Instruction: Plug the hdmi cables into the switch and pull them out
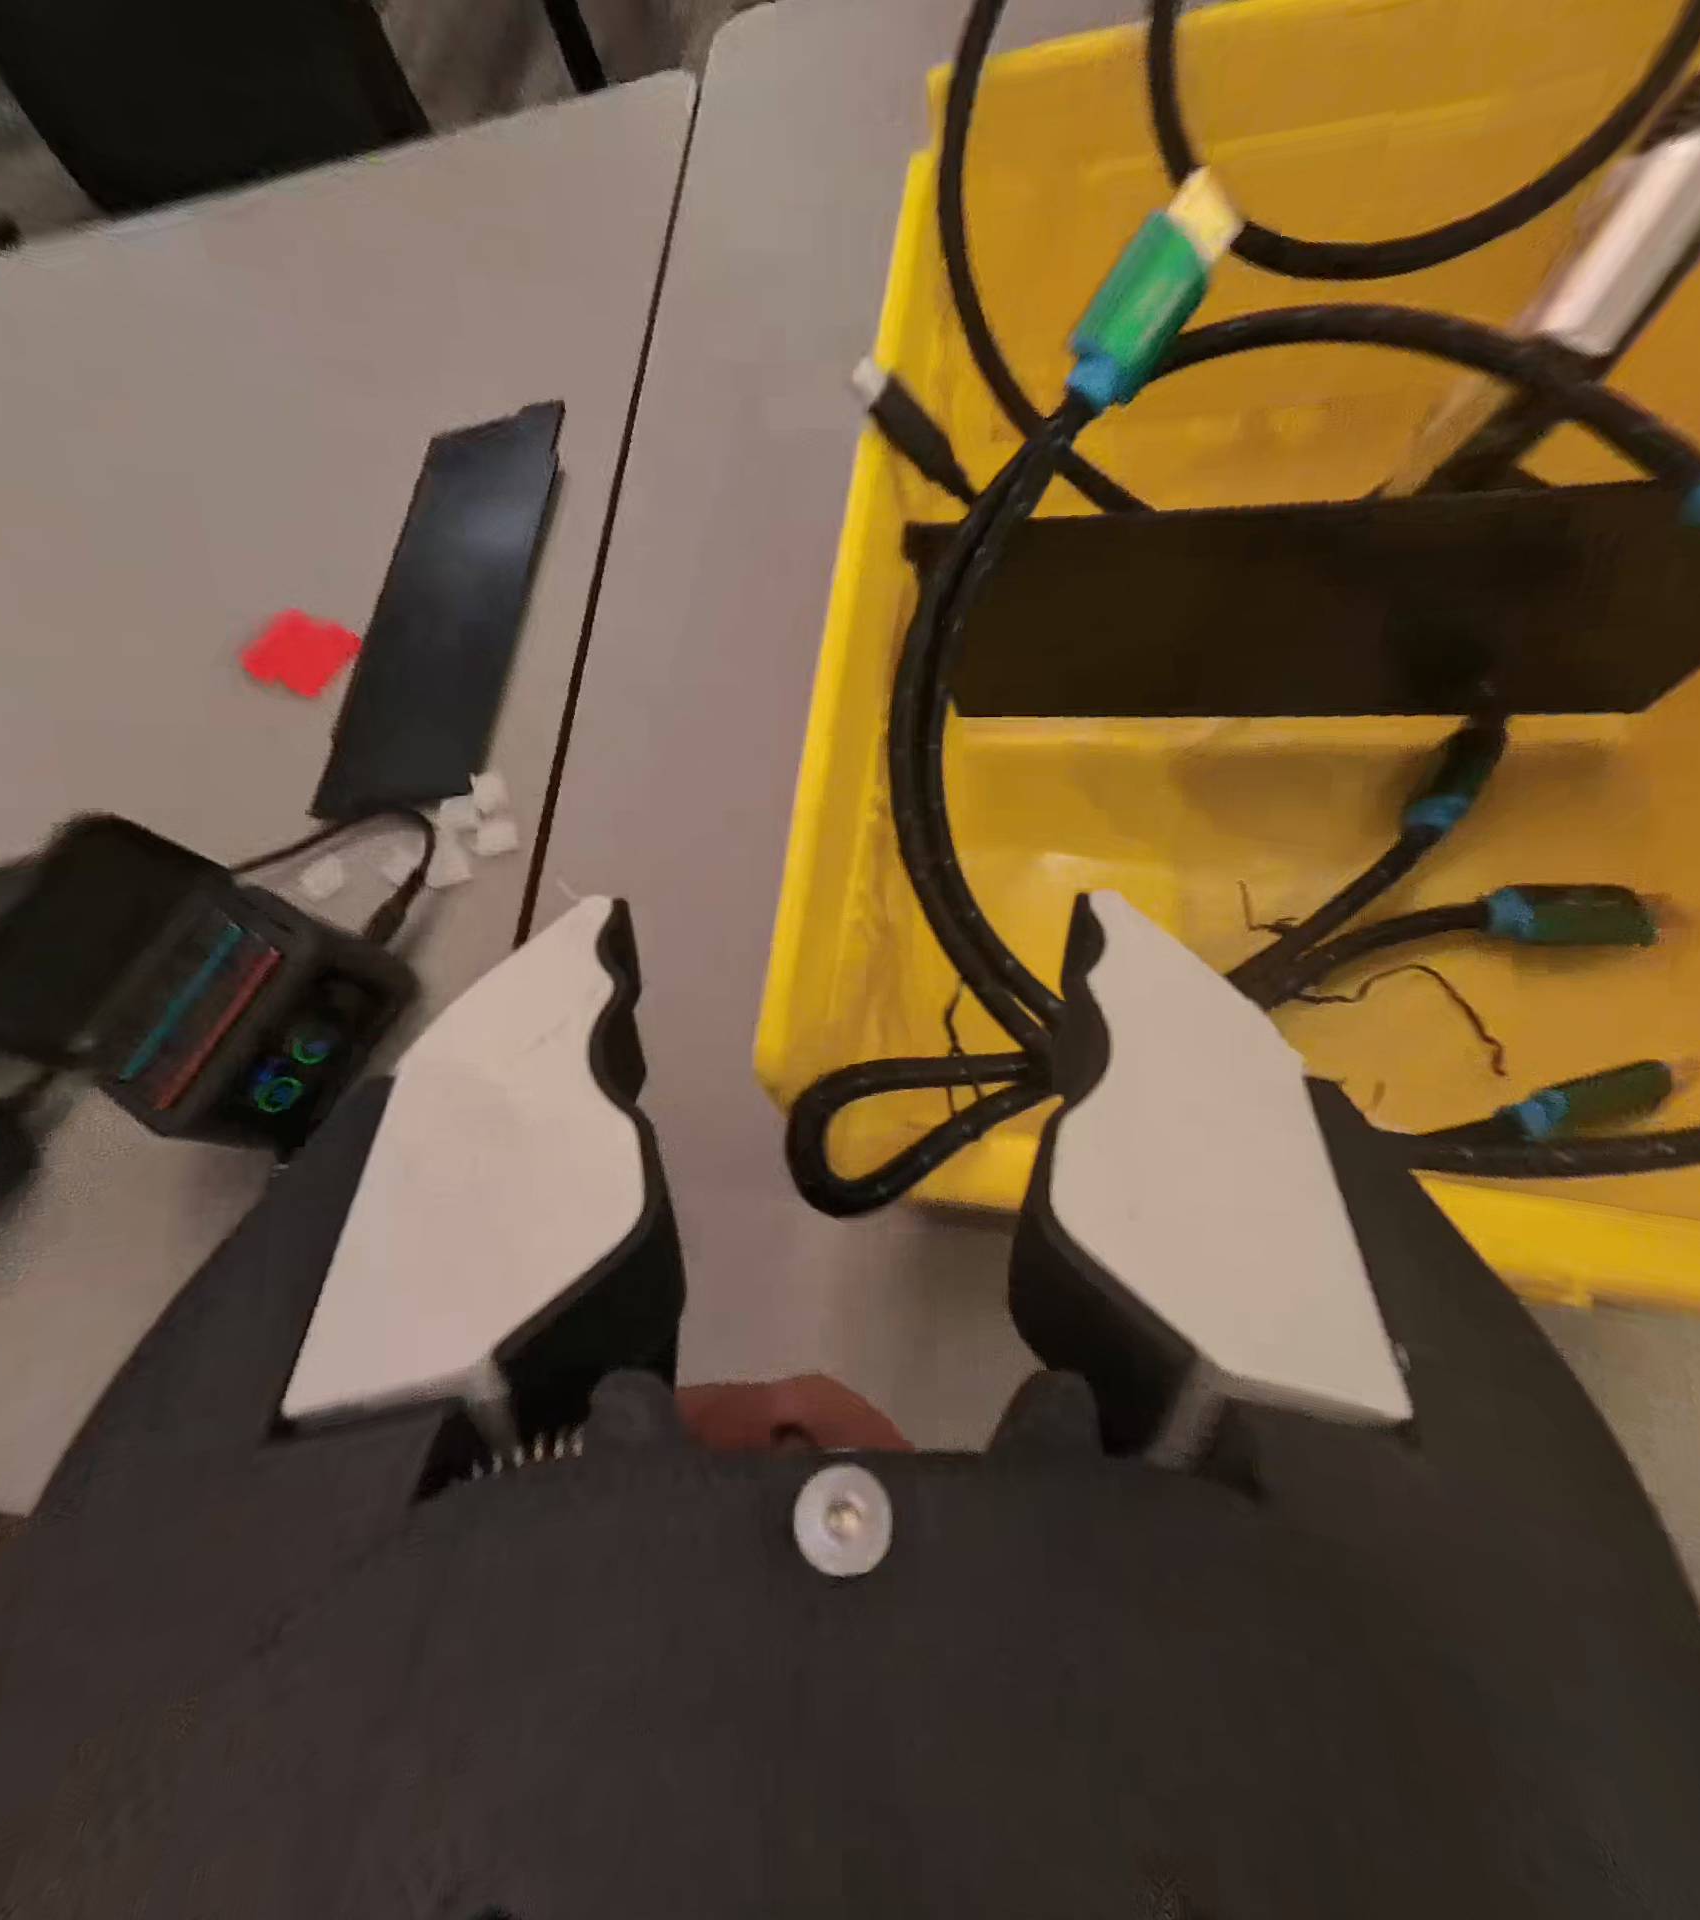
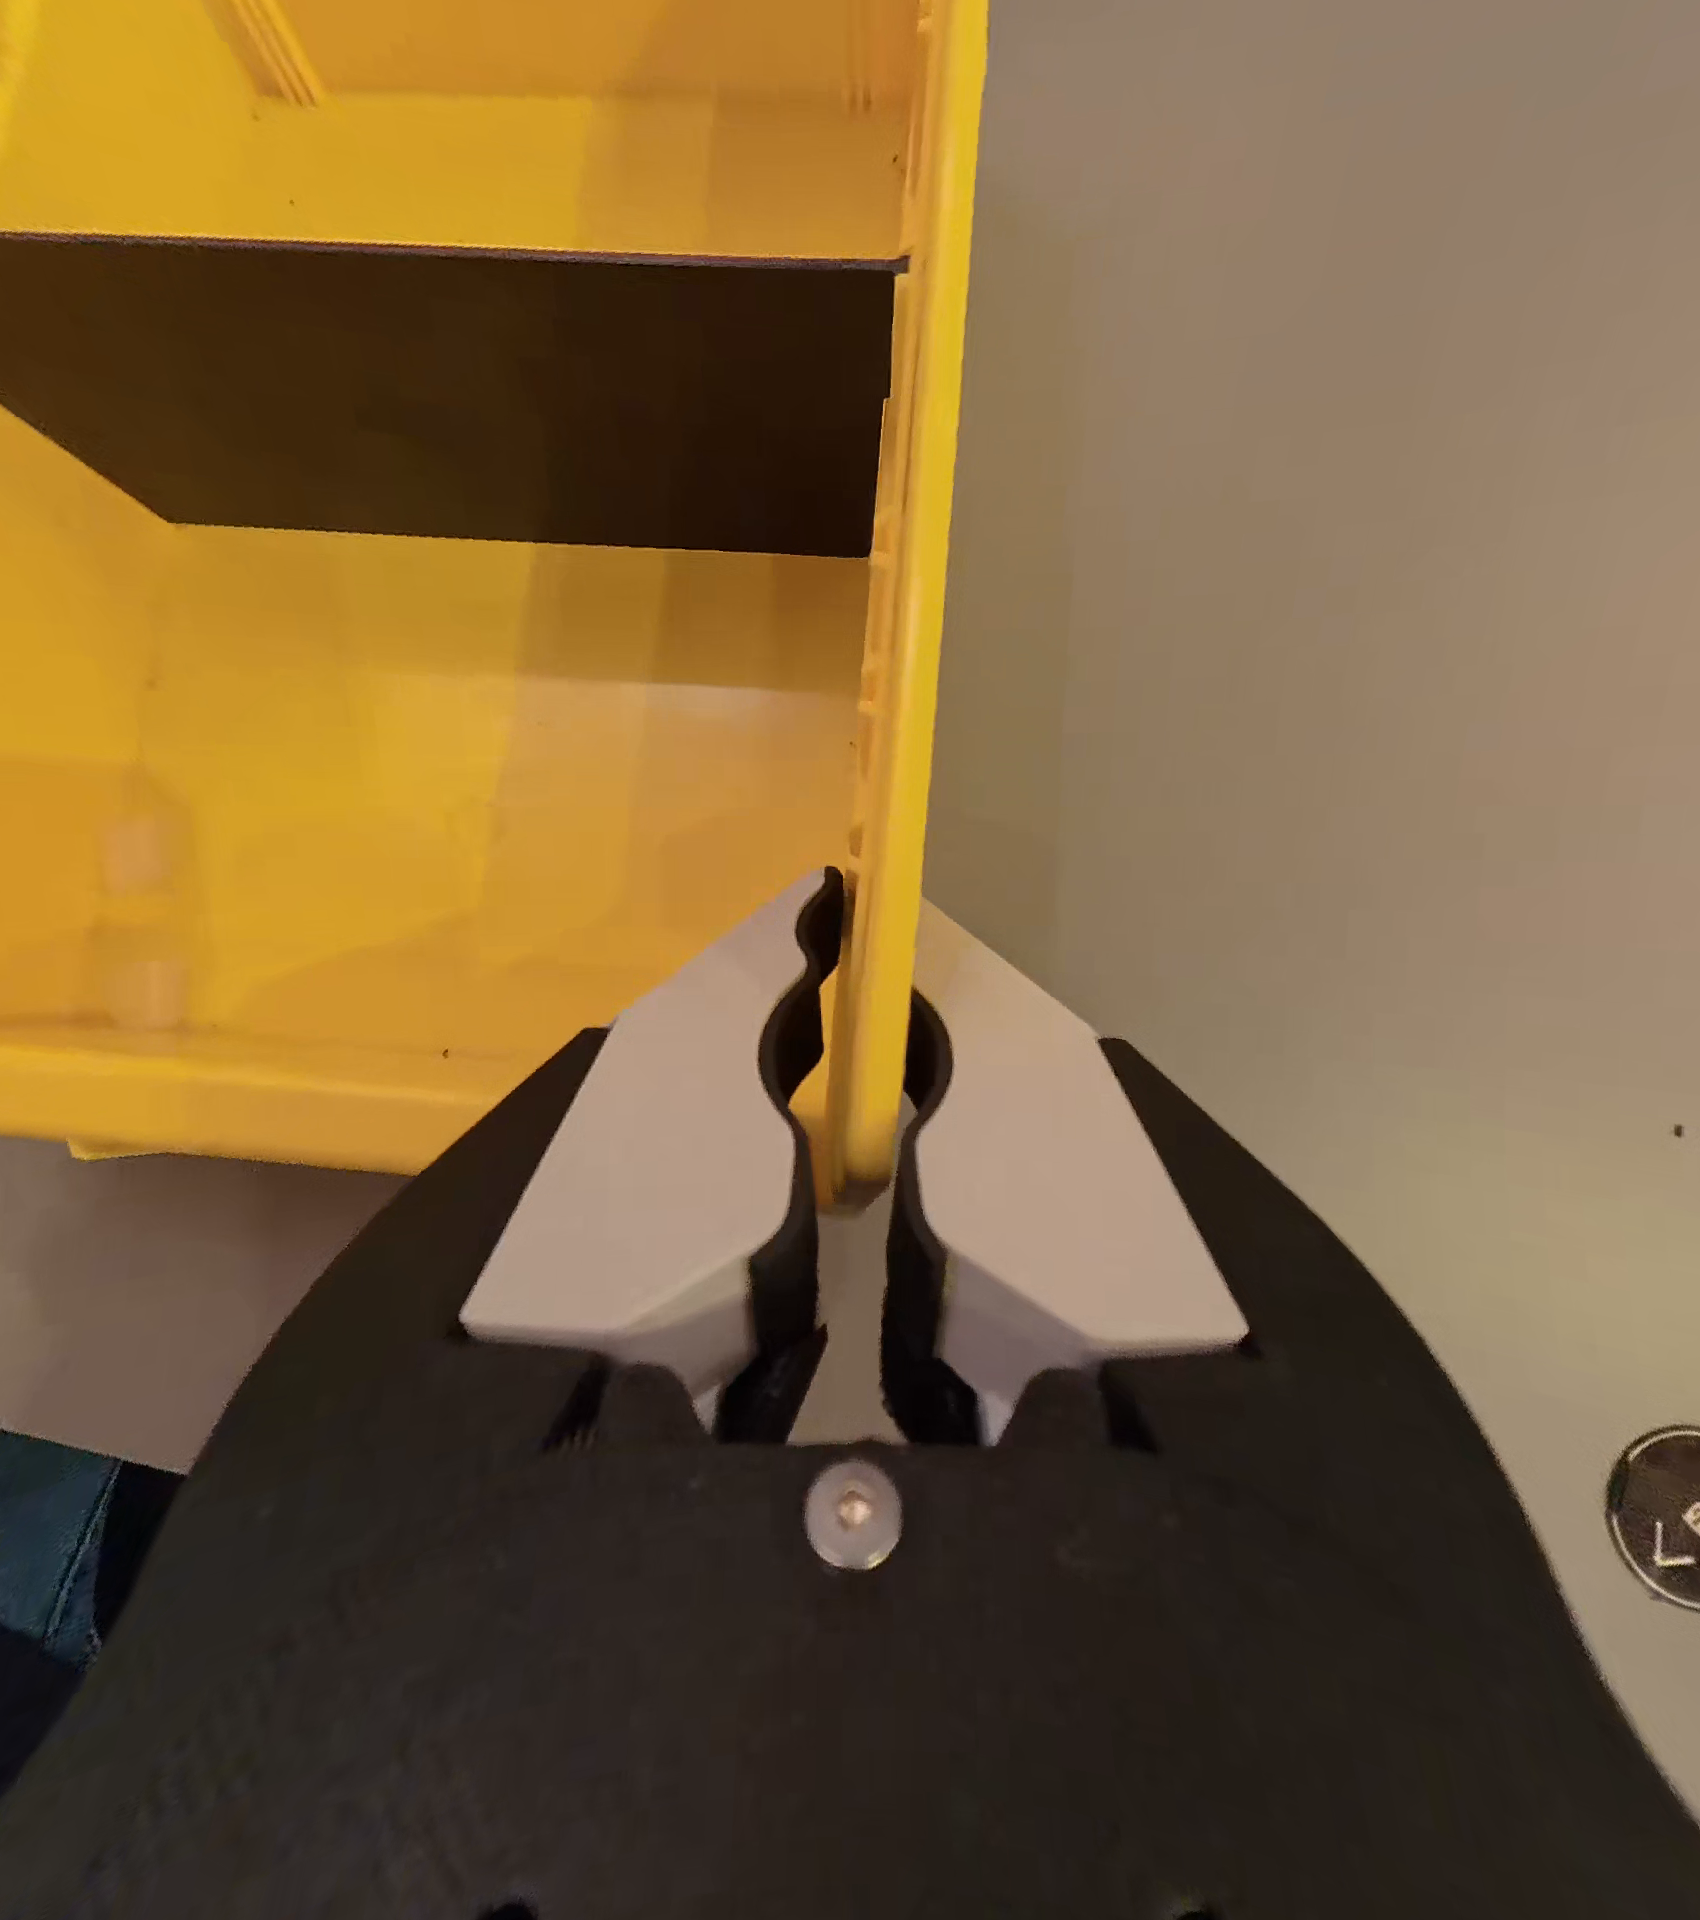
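Observation:
A yellow bin point(image 1: 825, 831) holds several black braided HDMI cables point(image 1: 929, 831) with green plugs point(image 1: 1142, 296) and one silver plug point(image 1: 1635, 249). A long black box point(image 1: 1345, 603), the switch as it seems, spans the bin, and one green plug point(image 1: 1459, 769) meets its near face. My left gripper point(image 1: 851, 914) is wide open and empty over the bin's left wall; a cable loop point(image 1: 825, 1143) hangs over the corner beside its right finger. My right gripper point(image 2: 875, 904) is shut on the bin's right wall point(image 2: 929, 520), with one pad on each side of it.
On the grey table left of the bin lie a flat black slab point(image 1: 451, 613), a red piece point(image 1: 297, 651), white bits point(image 1: 472, 821) and a black device with coloured lights point(image 1: 181, 997). A round black disc point(image 2: 1698, 1522) sits on the table right of the bin. Left tips to right tips: about 80 centimeters. From the right gripper's tips to the round black disc point(image 2: 1698, 1522) is close to 20 centimeters.

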Demonstrator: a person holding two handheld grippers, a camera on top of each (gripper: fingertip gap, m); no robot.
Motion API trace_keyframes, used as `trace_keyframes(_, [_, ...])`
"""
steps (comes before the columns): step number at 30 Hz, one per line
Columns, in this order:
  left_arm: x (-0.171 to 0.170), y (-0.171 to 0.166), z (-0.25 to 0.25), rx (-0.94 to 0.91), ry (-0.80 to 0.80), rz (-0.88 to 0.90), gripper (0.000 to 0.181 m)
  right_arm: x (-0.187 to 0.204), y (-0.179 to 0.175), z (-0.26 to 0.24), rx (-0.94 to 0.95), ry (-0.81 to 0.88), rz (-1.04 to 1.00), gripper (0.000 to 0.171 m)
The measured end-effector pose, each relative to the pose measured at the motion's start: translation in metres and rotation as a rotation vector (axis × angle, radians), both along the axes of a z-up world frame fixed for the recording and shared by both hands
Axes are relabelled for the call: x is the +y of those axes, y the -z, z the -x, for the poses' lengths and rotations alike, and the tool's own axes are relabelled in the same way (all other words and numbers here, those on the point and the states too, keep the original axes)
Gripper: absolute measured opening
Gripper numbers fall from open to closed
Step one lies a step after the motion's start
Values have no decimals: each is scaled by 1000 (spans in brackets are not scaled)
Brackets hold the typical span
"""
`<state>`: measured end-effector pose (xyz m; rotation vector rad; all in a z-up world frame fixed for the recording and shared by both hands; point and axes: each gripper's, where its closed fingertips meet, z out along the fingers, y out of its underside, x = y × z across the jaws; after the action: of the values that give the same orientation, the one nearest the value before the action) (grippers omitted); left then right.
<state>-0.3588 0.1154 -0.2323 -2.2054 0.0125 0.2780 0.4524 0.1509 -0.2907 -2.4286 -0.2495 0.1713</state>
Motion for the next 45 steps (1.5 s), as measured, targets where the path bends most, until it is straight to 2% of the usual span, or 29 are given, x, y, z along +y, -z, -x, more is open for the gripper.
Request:
trace_keyframes(2, [8,14,13,-50,-18,23,70,1,0,-3,8,-1,1,2])
trace_keyframes(3, [12,20,16,-55,-9,42,60,2,0,-5,4,0,1,2])
trace_keyframes(4, [16,25,15,-70,10,58,46,2,0,-7,-1,2,2,2])
trace_keyframes(5, [20,28,9,-103,38,63,23,1,0,-8,-4,6,3,2])
trace_keyframes(6, [23,28,9,-117,26,61,14,1,0,-10,-2,10,2,2])
trace_keyframes(10, [21,26,11,-148,24,47,8,-1,0,-20,5,38,1,2])
trace_keyframes(20, [-17,27,42,-206,-34,26,2,-10,0,-58,3,118,-1,2])
trace_keyframes(28, [-13,26,56,-206,16,23,3,-24,0,-63,32,177,-18,2])
trace_keyframes(30, [-13,26,59,-190,20,22,6,-26,-3,-66,10,195,-33,3])
trace_keyframes(33, [-15,8,70,-150,-24,-35,51,-32,-24,-77,-22,259,-96,32])
trace_keyframes(37, [-26,-47,61,-64,-15,-144,79,-42,-77,-76,-179,245,-221,71])
trace_keyframes(39, [-26,-74,22,-108,92,-181,88,-39,-113,-47,-252,136,-311,85])
trace_keyframes(41, [-22,-92,-31,-124,231,-186,94,-33,-134,4,-258,-28,-346,99])
trace_keyframes(45, [-13,-87,-163,-179,545,-88,107,-26,-145,142,-71,-380,-360,132])
